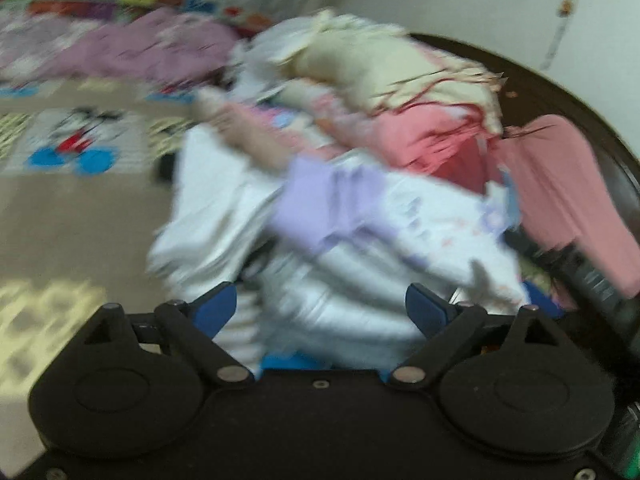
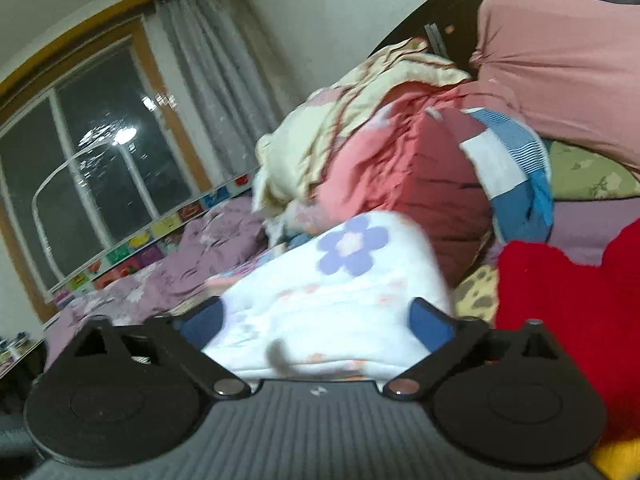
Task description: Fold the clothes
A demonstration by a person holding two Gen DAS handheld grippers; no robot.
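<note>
A white garment with lilac sleeves and a lilac flower print (image 1: 360, 232) lies bunched on the bed right in front of both grippers; it also shows in the right wrist view (image 2: 340, 292). My left gripper (image 1: 320, 308) is open, its blue fingertips (image 1: 216, 308) spread on either side of the white cloth. My right gripper (image 2: 320, 320) is open too, its blue fingertips (image 2: 432, 320) wide apart with the white cloth between them. The left wrist view is blurred by motion.
A heap of pink, cream and coral bedding (image 1: 400, 92) (image 2: 380, 152) rises behind the garment. A pink pillow (image 2: 560, 64) leans on the dark headboard (image 1: 580, 120). A red garment (image 2: 560, 320) lies right. A beige cartoon-print sheet (image 1: 80, 200) lies left. A window (image 2: 80, 160) stands behind.
</note>
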